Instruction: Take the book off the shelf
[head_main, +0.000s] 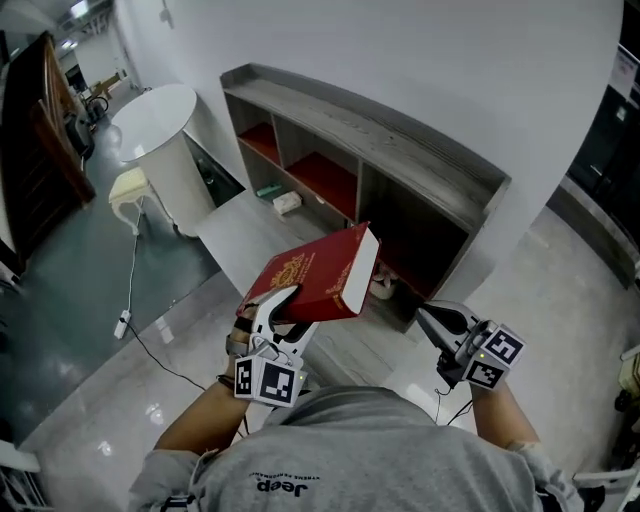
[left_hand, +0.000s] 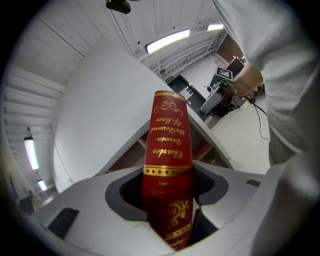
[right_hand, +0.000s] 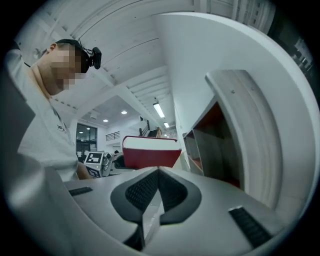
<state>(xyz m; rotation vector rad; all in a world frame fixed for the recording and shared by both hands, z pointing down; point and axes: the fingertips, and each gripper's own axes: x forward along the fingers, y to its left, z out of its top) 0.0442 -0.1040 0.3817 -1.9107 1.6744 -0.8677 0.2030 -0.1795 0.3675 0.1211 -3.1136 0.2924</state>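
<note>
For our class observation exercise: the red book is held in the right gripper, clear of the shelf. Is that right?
No. The red book is held in the left gripper, not the right, as the left gripper view shows: its jaws clamp the spine. The right gripper is shut and empty. The book is clear of the shelf.

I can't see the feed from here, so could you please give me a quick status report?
Left gripper shut on red book, book out of shelf. Right gripper shut, empty. Nothing in the way.
</note>
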